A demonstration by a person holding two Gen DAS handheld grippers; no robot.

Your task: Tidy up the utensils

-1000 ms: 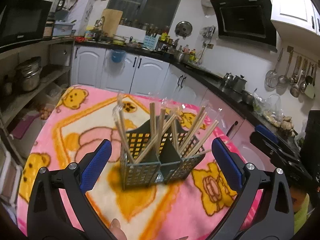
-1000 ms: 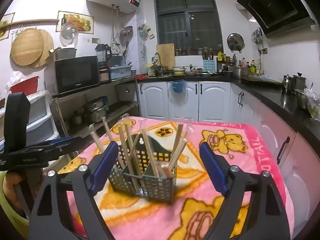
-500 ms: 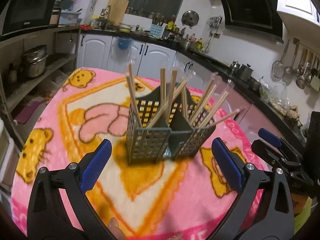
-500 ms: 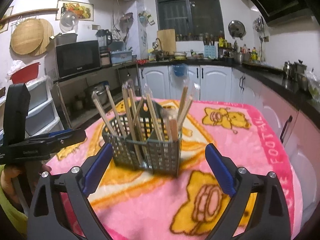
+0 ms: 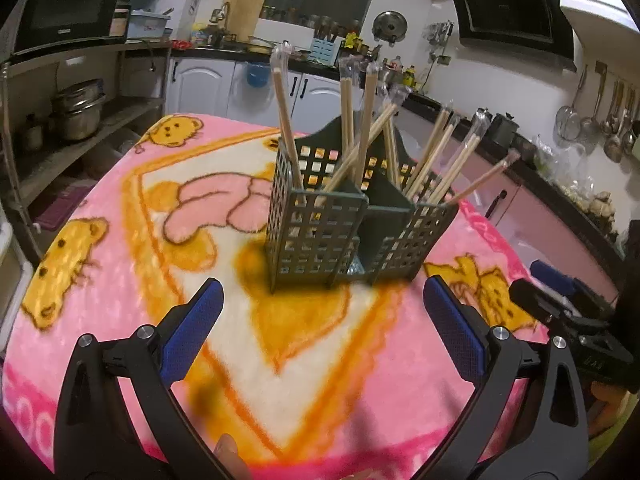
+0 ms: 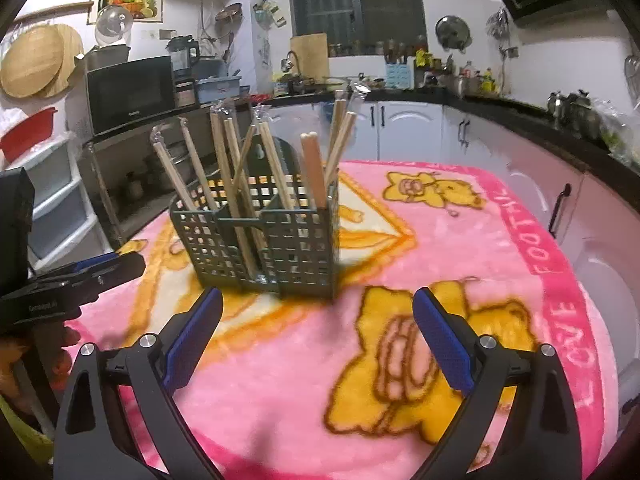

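A dark green perforated utensil basket (image 5: 316, 236) (image 6: 256, 240) with several compartments stands upright on the pink blanket-covered table (image 5: 140, 280) (image 6: 500, 272). Several wrapped wooden chopsticks (image 5: 286, 120) (image 6: 224, 160) lean in its compartments. My left gripper (image 5: 320, 332) is open just in front of the basket, with nothing between its blue pads. My right gripper (image 6: 316, 332) is also open, close to the basket's near side, and holds nothing. Each gripper shows at the edge of the other's view: the right gripper (image 5: 560, 300) and the left gripper (image 6: 80, 276).
A shelf rack with pots (image 5: 76, 108) and a microwave (image 6: 130, 92) stands left of the table. White cabinets (image 6: 408, 128) and a dark counter (image 6: 540, 120) run behind and to the right. Ladles (image 5: 608, 120) hang on the right wall.
Both grippers have come down and closer to the basket, which now looms larger and higher in both views. The right gripper's jaws have spread a little wider.
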